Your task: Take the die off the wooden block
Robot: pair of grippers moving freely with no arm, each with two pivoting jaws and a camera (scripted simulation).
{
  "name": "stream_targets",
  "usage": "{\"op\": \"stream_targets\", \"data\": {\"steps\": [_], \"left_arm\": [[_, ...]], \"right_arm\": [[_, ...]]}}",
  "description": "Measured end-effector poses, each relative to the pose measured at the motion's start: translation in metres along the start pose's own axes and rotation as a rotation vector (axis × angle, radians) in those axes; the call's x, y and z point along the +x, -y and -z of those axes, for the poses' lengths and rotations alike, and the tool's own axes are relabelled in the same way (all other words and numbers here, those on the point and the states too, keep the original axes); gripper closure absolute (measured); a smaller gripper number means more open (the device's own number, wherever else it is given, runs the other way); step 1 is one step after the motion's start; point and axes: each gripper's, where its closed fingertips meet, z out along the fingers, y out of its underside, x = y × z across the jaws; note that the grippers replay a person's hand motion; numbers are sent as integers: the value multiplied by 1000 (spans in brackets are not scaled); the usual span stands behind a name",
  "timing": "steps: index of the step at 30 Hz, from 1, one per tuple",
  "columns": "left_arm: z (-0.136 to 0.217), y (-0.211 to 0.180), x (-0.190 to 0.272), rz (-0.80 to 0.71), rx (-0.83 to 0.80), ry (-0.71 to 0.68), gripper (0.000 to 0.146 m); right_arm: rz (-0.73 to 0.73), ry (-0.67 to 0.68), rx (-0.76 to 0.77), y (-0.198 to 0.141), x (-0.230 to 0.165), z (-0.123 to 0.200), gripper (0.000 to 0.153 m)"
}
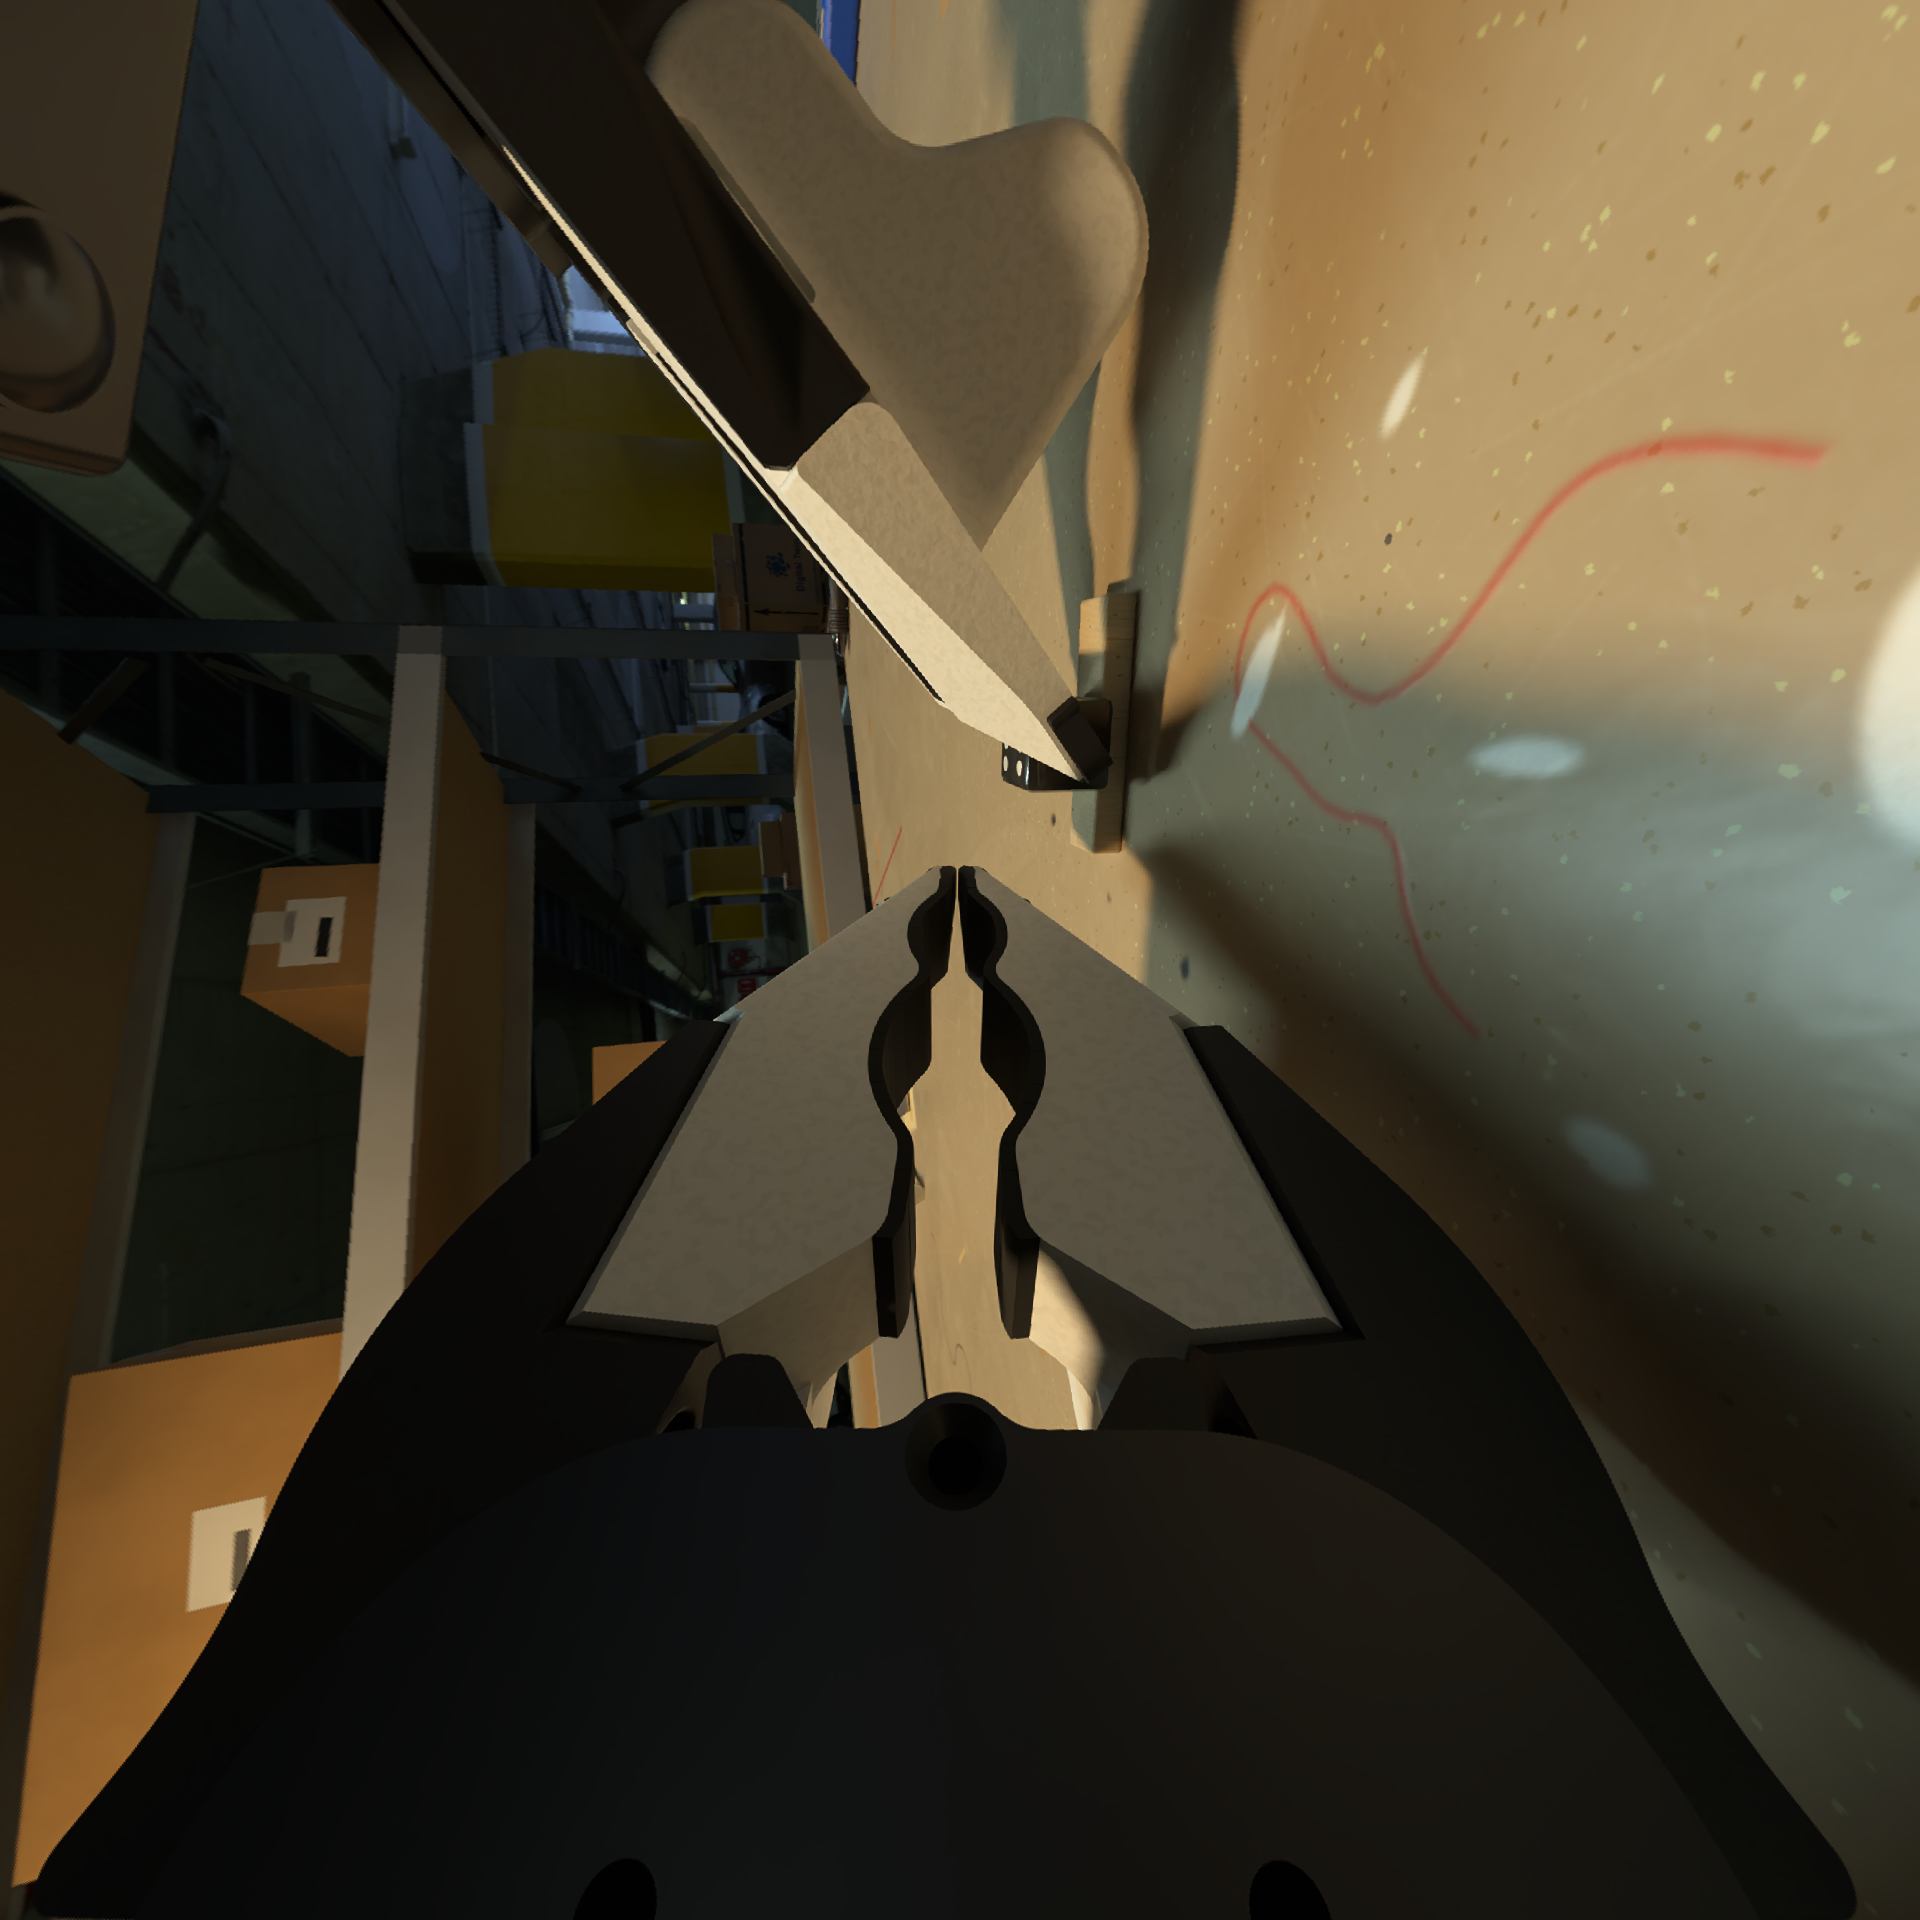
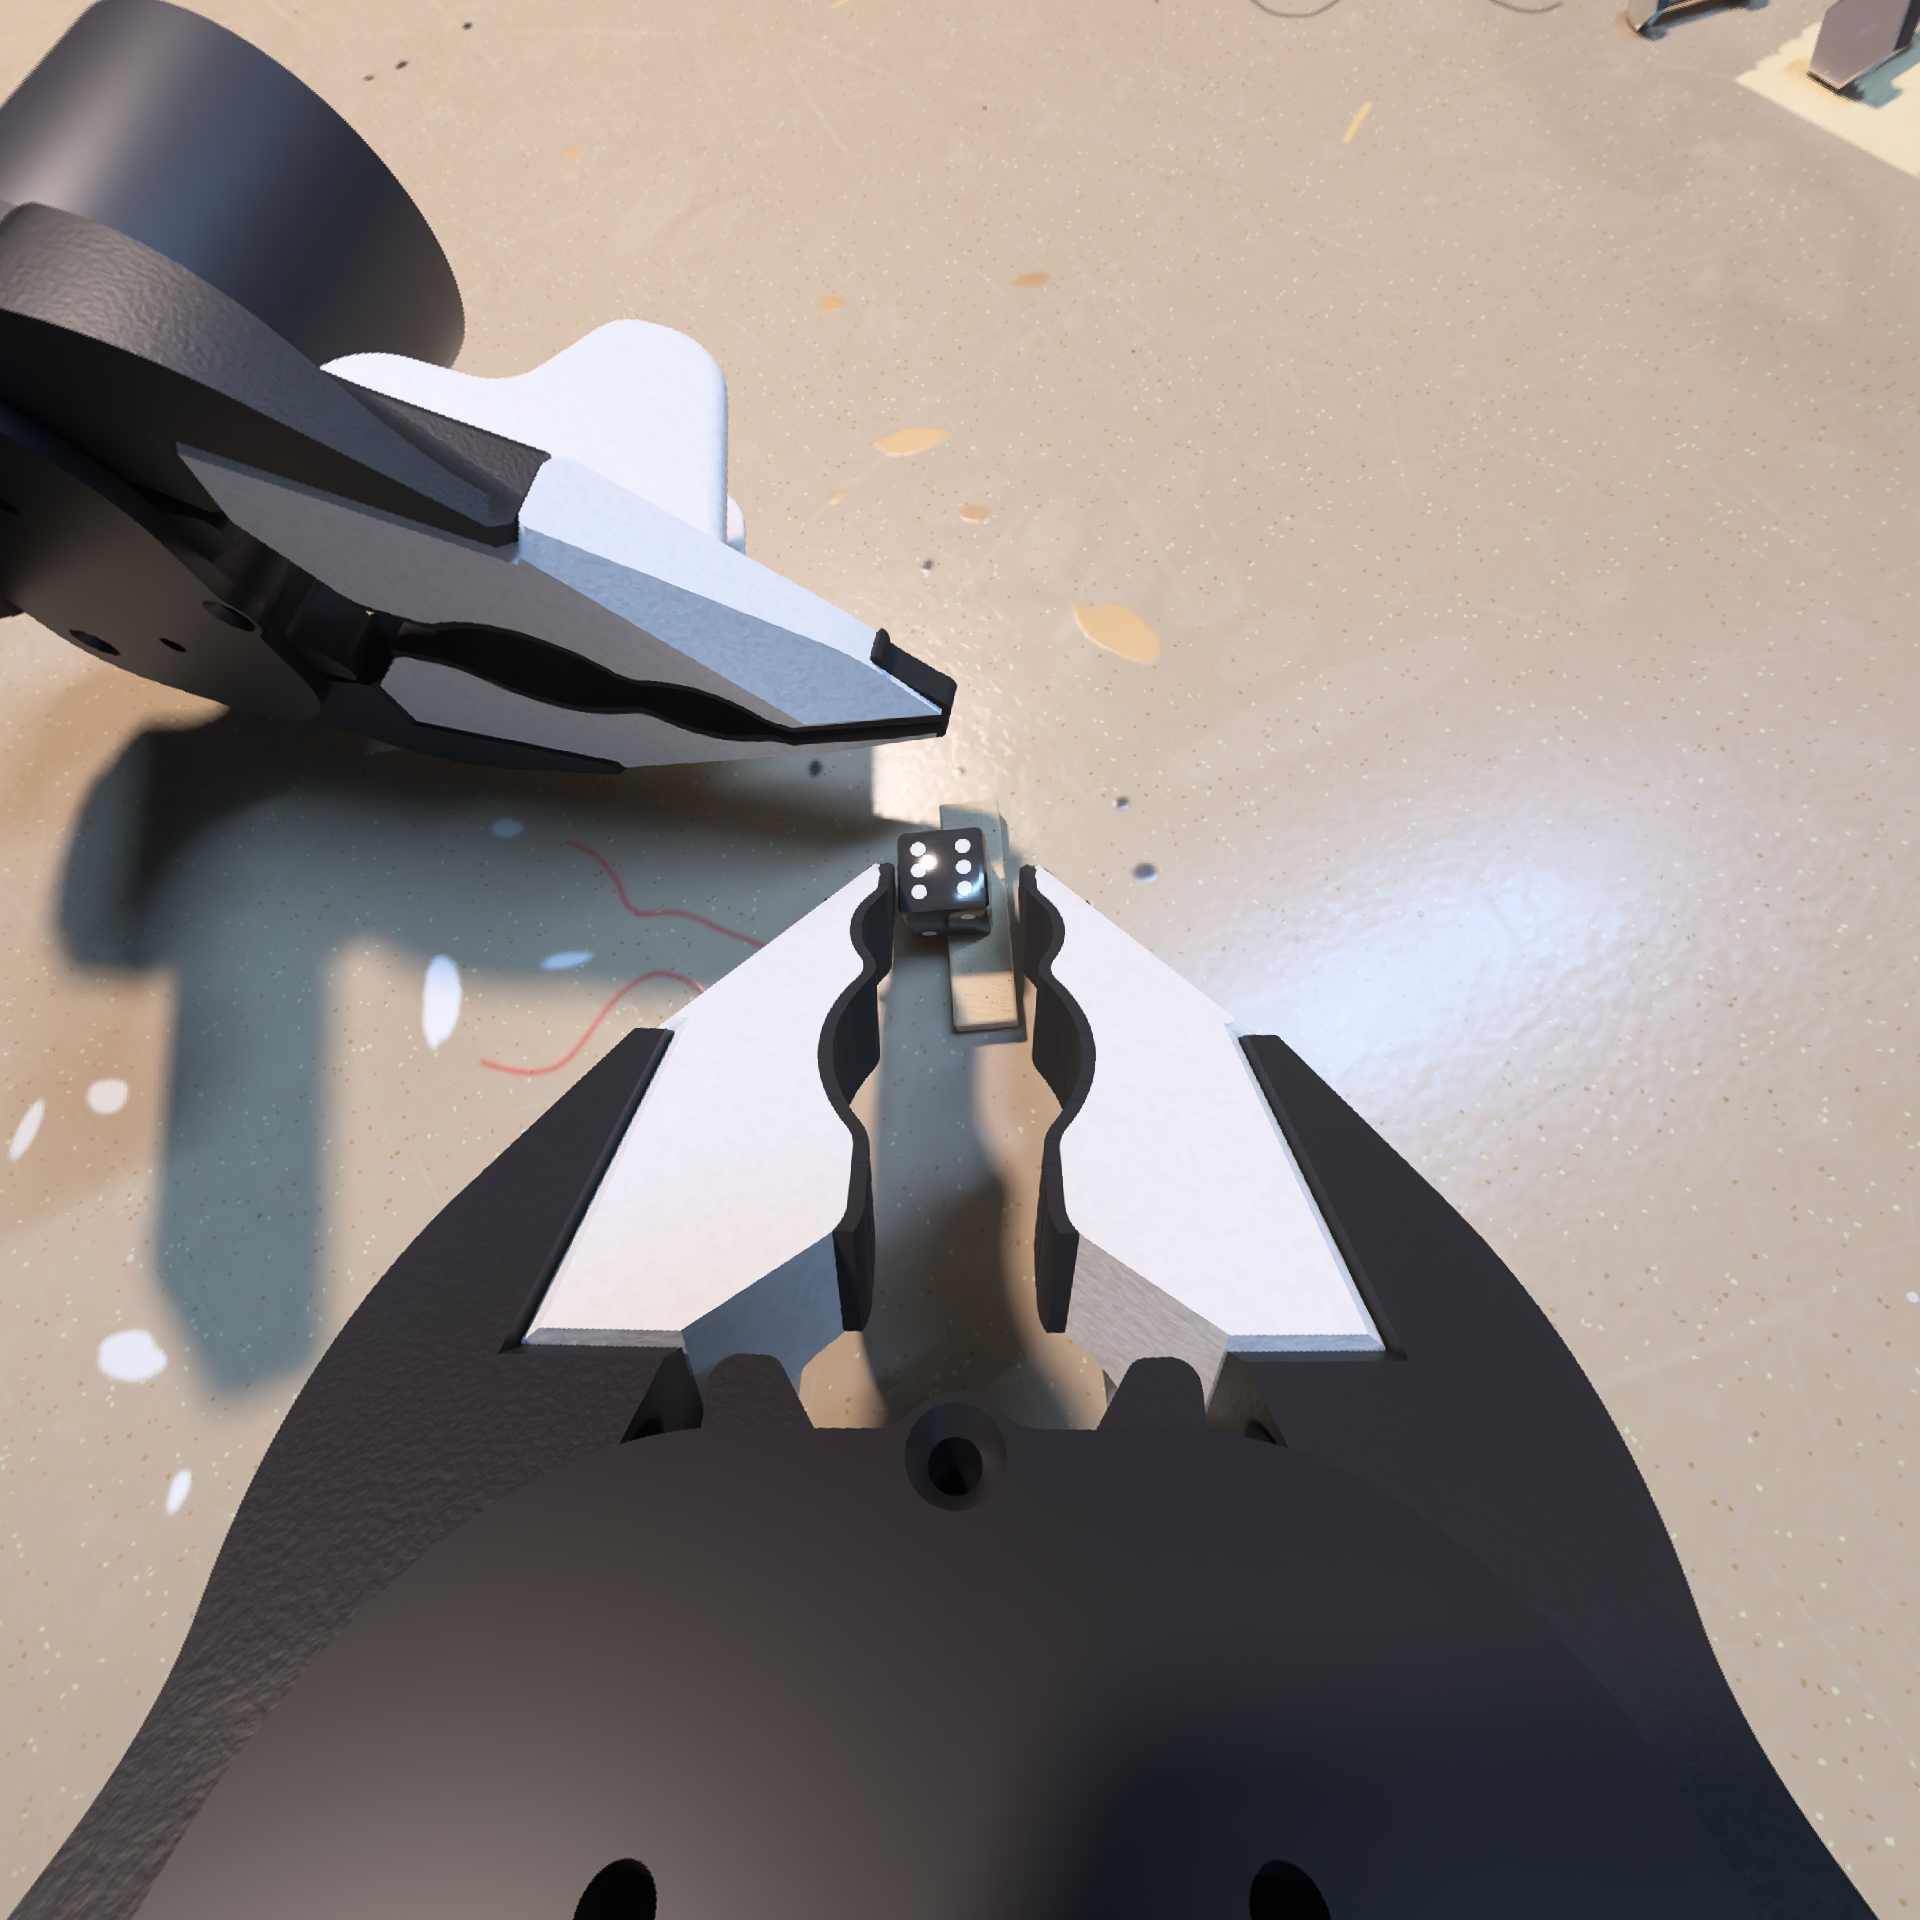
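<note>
A small black die point(image 2: 940, 878) with white pips sits on a thin wooden block point(image 2: 987, 1003) that lies flat on the speckled beige floor. My right gripper point(image 2: 954, 883) is open, with its fingertips on either side of the die; the left fingertip is close against it and the right one stands apart. My left gripper point(image 2: 930, 712) is shut and empty, hovering just beyond the block. In the left wrist view my left gripper point(image 1: 954, 878) is shut, and the right gripper point(image 1: 1065, 750) reaches down to the block point(image 1: 1107, 665) and die point(image 1: 1021, 771).
A red squiggle point(image 2: 623, 997) and pale paint spots mark the floor left of the block. Metal feet on a light mat point(image 2: 1829, 73) stand at the far right. Shelving with cardboard boxes point(image 1: 312, 951) and yellow bins point(image 1: 603, 468) shows in the left wrist view.
</note>
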Motion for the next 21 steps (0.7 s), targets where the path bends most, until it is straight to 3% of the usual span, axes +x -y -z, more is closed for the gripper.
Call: {"op": "stream_targets", "data": {"steps": [21], "left_arm": [[-3, -1, 4, -89, 8, 54, 145]], "right_arm": [[59, -43, -30, -1, 4, -1, 131]]}}
